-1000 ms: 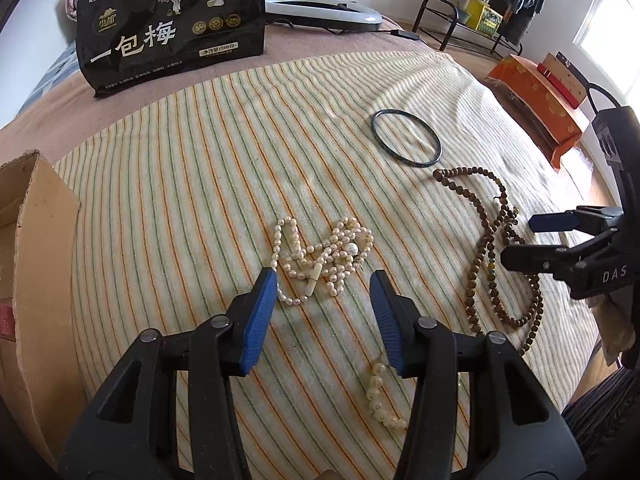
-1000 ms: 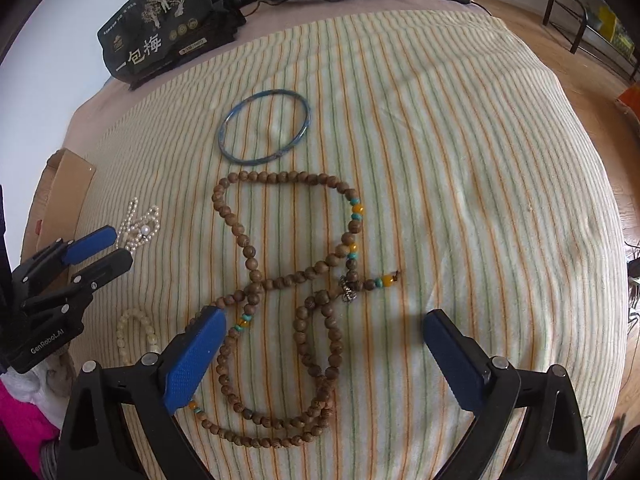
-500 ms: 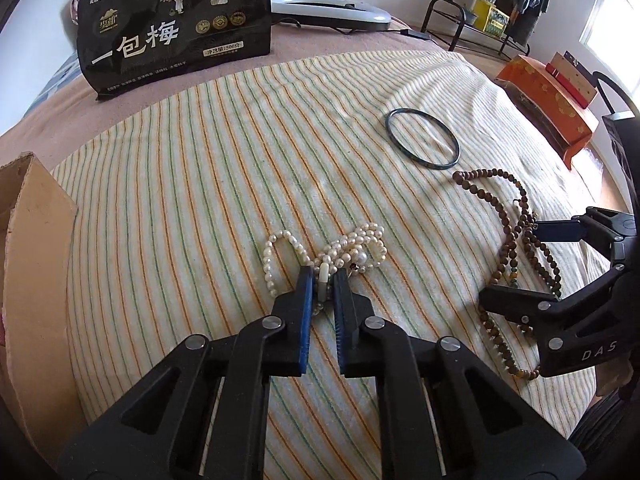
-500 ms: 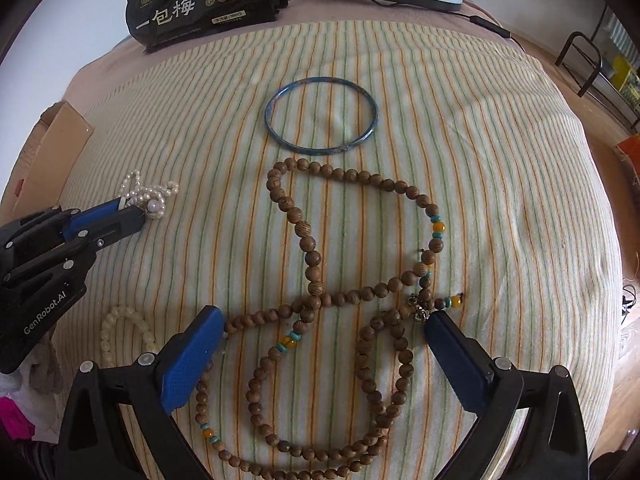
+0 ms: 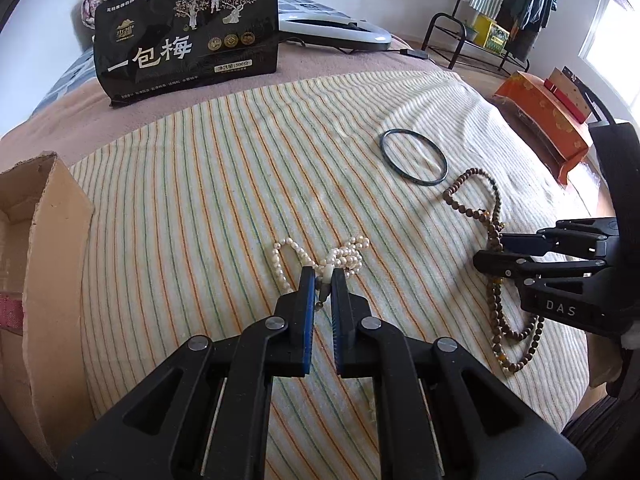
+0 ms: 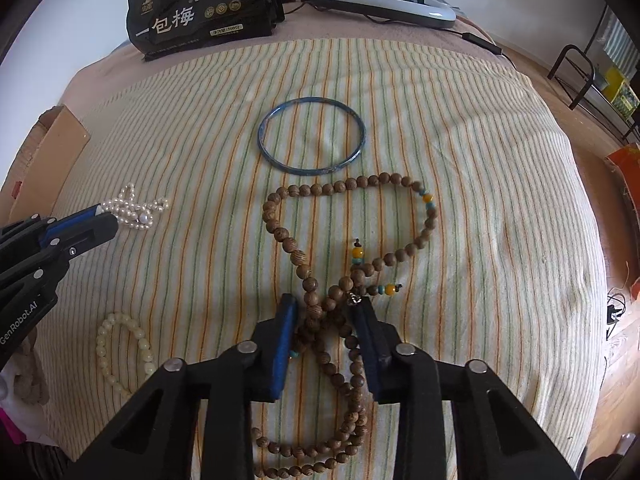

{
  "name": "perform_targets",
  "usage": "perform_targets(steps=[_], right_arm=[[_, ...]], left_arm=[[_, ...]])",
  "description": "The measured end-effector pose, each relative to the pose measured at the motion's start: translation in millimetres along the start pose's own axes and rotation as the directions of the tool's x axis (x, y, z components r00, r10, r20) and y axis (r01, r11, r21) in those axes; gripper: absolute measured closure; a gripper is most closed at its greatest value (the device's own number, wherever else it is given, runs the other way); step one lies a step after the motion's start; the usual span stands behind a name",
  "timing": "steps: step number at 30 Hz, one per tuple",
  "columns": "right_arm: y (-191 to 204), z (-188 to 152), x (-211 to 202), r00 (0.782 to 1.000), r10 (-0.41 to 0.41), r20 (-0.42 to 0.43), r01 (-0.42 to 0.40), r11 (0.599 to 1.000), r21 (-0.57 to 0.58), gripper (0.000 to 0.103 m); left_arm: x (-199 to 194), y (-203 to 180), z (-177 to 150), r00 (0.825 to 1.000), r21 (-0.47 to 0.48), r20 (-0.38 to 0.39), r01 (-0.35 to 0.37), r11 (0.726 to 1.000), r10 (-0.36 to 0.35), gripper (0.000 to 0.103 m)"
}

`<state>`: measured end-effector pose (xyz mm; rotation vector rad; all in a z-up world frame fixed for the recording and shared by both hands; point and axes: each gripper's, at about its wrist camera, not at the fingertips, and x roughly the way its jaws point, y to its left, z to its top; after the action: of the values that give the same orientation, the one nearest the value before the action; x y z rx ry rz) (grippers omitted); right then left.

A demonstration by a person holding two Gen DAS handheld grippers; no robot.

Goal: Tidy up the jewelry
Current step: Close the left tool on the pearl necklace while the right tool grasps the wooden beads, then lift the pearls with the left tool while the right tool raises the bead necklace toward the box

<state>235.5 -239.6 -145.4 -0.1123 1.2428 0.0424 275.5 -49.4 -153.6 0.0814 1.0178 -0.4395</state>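
A white pearl necklace (image 5: 344,254) lies bunched on the striped cloth (image 5: 208,184). My left gripper (image 5: 323,276) is shut on its near part; it shows in the right wrist view (image 6: 102,216) by the pearls (image 6: 136,210). A long brown wooden bead necklace (image 6: 360,260) lies looped at the right. My right gripper (image 6: 326,308) has closed on its crossing strands, seen also in the left wrist view (image 5: 486,250). A dark blue bangle (image 6: 312,136) lies beyond the beads. A pale bead bracelet (image 6: 124,348) lies near the left front.
An open cardboard box (image 5: 36,240) stands at the left edge of the bed. A black snack bag (image 5: 184,32) and a grey flat device (image 5: 336,28) lie at the back. An orange box (image 5: 548,116) and a clothes rack (image 5: 488,4) stand to the right.
My right gripper has closed from wide open onto the wooden bead strands. My left gripper stays shut on the pearls, which are drawn into a tighter bunch.
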Motion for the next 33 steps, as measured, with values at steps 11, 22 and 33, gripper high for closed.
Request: perform_targets(steps=[11, 22, 33], right_arm=[[3.1, 0.9, -11.4, 0.998, 0.060, 0.013, -0.059, 0.998, -0.024, 0.093], [7.6, 4.8, -62.7, 0.985, 0.104, 0.138, -0.101, 0.994, -0.028, 0.093], [15.4, 8.5, -114.7, 0.955, 0.150, 0.256, -0.148, 0.989, -0.028, 0.100]], left_arm=[[-39.0, 7.4, 5.3, 0.998, -0.033, 0.069, 0.015, 0.999, -0.013, 0.098], [-83.1, 20.9, 8.4, 0.989, -0.078, 0.147, 0.027, 0.997, -0.016, 0.098], [-123.5, 29.1, 1.4, 0.978, -0.099, 0.210, 0.025, 0.995, -0.004, 0.098]])
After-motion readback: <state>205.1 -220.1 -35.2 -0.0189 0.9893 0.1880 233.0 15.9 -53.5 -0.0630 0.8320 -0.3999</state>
